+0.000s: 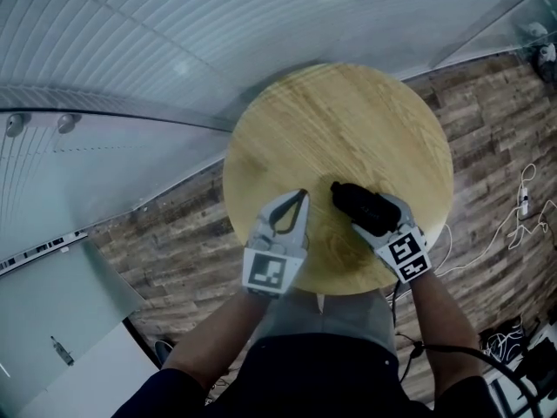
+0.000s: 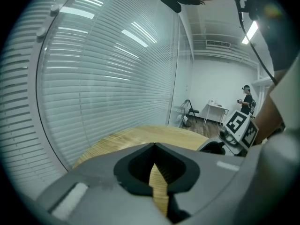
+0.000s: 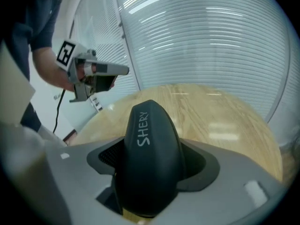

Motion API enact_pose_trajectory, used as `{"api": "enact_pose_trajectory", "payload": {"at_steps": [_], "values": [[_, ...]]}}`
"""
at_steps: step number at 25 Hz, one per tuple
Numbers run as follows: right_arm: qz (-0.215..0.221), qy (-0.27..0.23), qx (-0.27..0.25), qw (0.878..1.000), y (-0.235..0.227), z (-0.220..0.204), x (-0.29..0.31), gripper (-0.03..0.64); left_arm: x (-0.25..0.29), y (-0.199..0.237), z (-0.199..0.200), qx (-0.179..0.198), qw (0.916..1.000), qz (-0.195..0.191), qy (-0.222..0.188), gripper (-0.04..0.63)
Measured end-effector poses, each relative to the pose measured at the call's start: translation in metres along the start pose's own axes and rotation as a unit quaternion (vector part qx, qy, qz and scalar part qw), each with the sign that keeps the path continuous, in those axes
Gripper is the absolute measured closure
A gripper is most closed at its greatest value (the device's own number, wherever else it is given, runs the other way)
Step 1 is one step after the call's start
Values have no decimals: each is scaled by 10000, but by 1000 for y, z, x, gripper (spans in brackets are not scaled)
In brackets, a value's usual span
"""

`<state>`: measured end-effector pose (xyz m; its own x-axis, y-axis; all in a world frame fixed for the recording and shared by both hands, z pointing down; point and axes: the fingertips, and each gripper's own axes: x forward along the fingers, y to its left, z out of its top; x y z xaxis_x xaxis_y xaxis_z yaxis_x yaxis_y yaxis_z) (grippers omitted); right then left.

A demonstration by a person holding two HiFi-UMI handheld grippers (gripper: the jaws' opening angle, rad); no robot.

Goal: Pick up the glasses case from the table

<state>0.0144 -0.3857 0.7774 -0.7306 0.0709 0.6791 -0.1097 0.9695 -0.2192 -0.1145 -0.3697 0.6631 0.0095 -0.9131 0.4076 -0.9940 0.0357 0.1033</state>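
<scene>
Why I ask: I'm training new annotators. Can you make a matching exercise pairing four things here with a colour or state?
Column one:
1. left gripper
2. right gripper
3. glasses case
4. table

Column two:
A. black, with pale lettering
B. jaws together, nothing between them
C. round, light wood
D. jaws clasping a thing

Pairs: 1-B, 2-D, 3-A, 4-C
</scene>
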Motion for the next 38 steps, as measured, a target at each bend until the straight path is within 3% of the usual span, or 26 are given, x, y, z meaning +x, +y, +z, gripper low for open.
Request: {"api": "enact_pose_trajectory", "payload": {"at_steps": [4, 10, 15, 21, 38], "values": [[-187, -548, 667, 9961, -6, 25, -16, 263, -4, 23, 13, -46, 9998, 196, -27, 592], [-496, -956, 920, 9899, -10, 59, -42, 264, -9, 49, 40, 190, 9992, 323, -110, 592], [-824, -1488, 1355, 9761, -30, 93, -73, 264, -11, 74, 73, 351, 9981, 474, -172, 592], [-1217, -1947, 1292, 9647, -33, 135, -120, 264, -31, 80, 127, 416, 9963, 480, -575, 592], [-1828, -2823, 908, 9374, -3, 208, -228, 264, -86, 47, 219, 620, 9901, 196, -1242, 592]]}}
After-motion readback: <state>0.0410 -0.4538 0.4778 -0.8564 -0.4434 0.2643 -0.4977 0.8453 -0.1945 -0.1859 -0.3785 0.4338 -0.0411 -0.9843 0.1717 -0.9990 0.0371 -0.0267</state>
